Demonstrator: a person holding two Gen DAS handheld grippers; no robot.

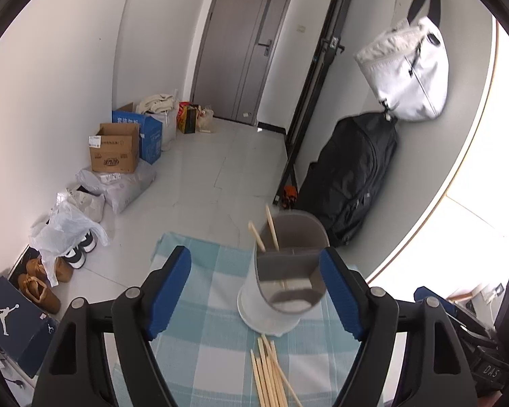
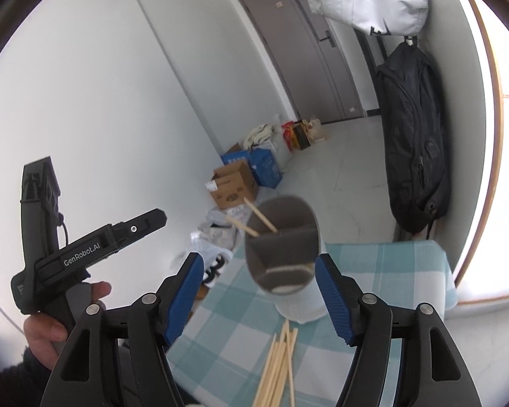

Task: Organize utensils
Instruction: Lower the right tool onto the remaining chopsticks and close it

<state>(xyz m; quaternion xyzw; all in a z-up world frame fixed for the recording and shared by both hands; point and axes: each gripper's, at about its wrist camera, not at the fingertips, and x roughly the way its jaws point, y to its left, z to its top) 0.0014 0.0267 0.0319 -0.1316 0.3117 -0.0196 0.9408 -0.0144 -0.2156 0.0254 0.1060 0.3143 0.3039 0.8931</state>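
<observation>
Both the left gripper (image 1: 256, 293) and right gripper (image 2: 259, 293) hover with jaws wide apart and empty before the grey-lined white cylindrical holder (image 1: 281, 271) holding two wooden chopsticks (image 1: 271, 227), loose pale wooden chopsticks (image 1: 271, 373) lying just in front on the blue-checked counter (image 1: 213, 305).

**A:** so what's actually on the table (image 1: 173, 257)?

**B:** it's covered with a checked cloth (image 1: 217, 318), light teal and white squares. On that stands an upright utensil holder (image 1: 271, 308), white outside, grey inside, split into compartments. Two chopsticks (image 1: 271, 229) lean in the far compartment.

**A:** and the loose ones?

**B:** a bundle of wooden chopsticks (image 1: 268, 373) lies flat on the cloth just in front of the holder, the far tips almost at its base. Same pile (image 2: 278, 363) shows in the right wrist view, fanned slightly.
</observation>
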